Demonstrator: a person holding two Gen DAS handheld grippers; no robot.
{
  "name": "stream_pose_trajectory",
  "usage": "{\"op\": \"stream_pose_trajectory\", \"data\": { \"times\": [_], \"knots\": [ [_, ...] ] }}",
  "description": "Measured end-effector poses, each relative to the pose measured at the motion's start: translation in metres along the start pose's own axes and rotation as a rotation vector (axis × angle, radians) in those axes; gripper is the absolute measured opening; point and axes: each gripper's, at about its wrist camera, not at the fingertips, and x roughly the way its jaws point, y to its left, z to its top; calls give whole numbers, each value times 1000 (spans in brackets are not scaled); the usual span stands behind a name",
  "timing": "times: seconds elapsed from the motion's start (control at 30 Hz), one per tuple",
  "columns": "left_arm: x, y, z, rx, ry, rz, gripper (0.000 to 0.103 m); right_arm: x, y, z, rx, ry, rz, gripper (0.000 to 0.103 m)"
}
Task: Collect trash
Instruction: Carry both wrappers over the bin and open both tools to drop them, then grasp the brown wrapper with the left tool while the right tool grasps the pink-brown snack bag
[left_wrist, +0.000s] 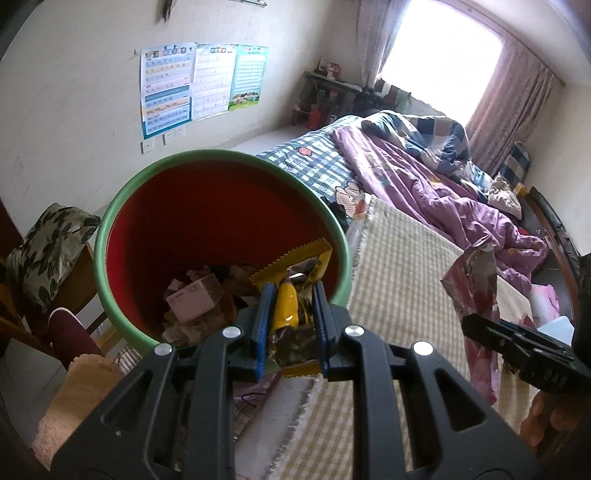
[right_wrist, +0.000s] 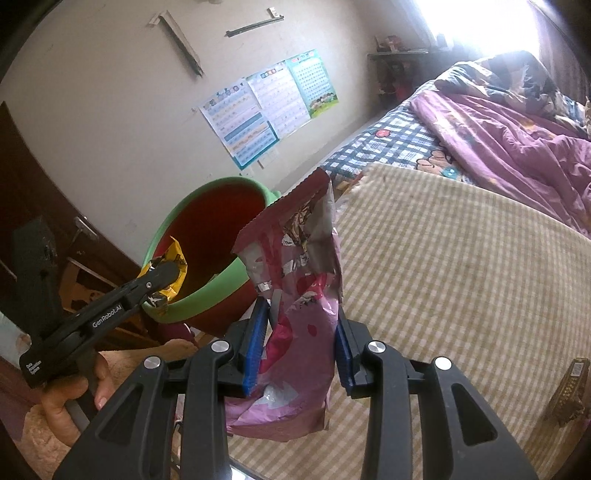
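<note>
My left gripper (left_wrist: 292, 295) is shut on a yellow snack wrapper (left_wrist: 286, 306) and holds it over the mouth of a red bin with a green rim (left_wrist: 110, 218). Paper scraps and other trash (left_wrist: 192, 301) lie at the bin's bottom. My right gripper (right_wrist: 300, 325) is shut on a crumpled pink foil bag (right_wrist: 299, 280), held upright above the checked bed cover, to the right of the bin (right_wrist: 199, 295). In the right wrist view the left gripper (right_wrist: 166, 273) shows with the yellow wrapper (right_wrist: 173, 254) at the bin's rim. The pink bag (left_wrist: 476, 291) also shows at the right of the left wrist view.
A bed with a beige checked cover (left_wrist: 399, 280) and a purple quilt (left_wrist: 443, 177) fills the right side. A chair with a leaf-print cushion (left_wrist: 48, 243) stands left of the bin. Posters (left_wrist: 192, 85) hang on the wall. A small box (right_wrist: 569, 387) lies at the bed's right edge.
</note>
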Motion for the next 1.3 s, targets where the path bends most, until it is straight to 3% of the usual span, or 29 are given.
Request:
{"op": "stream_pose_trajectory", "data": {
  "times": [0.53, 0.6, 0.67, 0.83, 1.07, 1.2, 1.3],
  "knots": [
    [18, 49, 22, -102, -26, 139, 21, 56, 56, 58, -71, 1, 143, 35],
    [20, 54, 22, -116, -27, 147, 41, 63, 59, 62, -71, 6, 166, 41],
    [18, 55, 22, -128, -39, 158, 55, 69, 61, 67, -60, 12, 203, 59],
    [14, 55, 22, -127, -57, 178, 61, 61, 57, 68, -53, -15, 203, 62],
    [10, 48, 25, -103, -72, 180, 62, 13, -1, 54, 5, -74, 88, 65],
    [-1, 31, 24, -61, -98, 160, 62, -29, -51, 32, 36, -123, -77, 65],
    [-4, 1, 20, -18, -97, 94, 64, -57, -87, 15, 79, -140, -190, 65]
  ]
}}
